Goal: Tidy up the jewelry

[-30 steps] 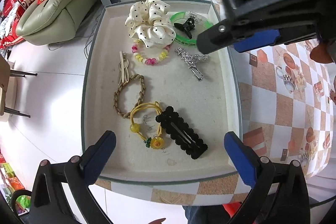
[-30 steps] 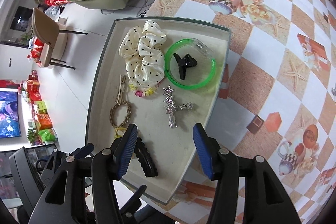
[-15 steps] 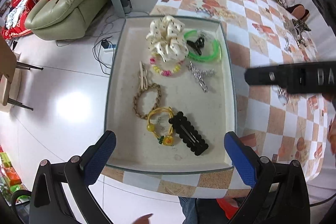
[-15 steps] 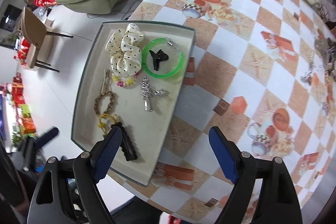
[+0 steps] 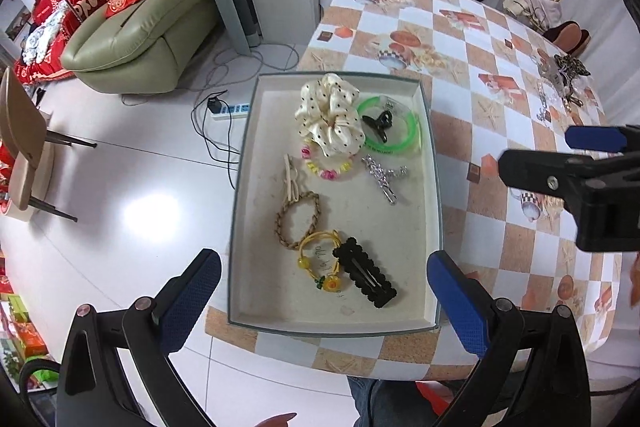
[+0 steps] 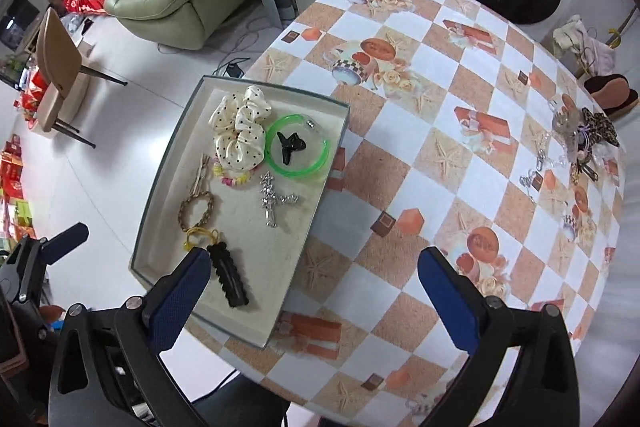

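R tongs [image 6: 312,297] pulled back off tray [image 6: 168,187], wider | L tongs [image 5: 324,291] raised

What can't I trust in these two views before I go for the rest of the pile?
- Pile: too small and tangled in both views to count pieces.
- Yellow band: right view, partly behind the right tongs' pad.
- Green bangle lettering: too small to read.

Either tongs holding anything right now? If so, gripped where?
Nothing held. Left tongs and right tongs are both open and empty; the jewelry lies loose in the tray.
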{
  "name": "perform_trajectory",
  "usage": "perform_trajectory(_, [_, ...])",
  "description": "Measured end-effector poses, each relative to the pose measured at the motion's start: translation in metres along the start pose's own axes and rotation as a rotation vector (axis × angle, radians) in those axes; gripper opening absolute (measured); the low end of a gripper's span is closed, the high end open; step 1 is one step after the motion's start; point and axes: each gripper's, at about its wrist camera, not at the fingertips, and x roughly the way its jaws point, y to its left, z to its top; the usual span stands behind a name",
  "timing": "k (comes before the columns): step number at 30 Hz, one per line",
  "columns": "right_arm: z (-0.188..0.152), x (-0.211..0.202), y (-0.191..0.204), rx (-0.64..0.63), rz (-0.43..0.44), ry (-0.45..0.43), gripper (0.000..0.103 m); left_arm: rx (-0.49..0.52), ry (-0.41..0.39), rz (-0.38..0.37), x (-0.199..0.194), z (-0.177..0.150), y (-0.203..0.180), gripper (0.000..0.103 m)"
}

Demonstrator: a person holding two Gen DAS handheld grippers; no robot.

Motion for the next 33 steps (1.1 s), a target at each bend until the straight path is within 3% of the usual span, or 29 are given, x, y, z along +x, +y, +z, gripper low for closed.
perform_trajectory(10, [0.002, -0.025, 0.0, -0.023, -0.045, -0.031, 0.103, -0.009, -0.003, 0.01, -0.02, 0.007, 0.003, 0.103])
perform_trajectory(33, [0.005, -0.034, 0.011, -0.088, -0.098, -0.054, 0.103, -0.001, 0.007, 0.005, -0.026, 0.009, 0.003, 0.103])
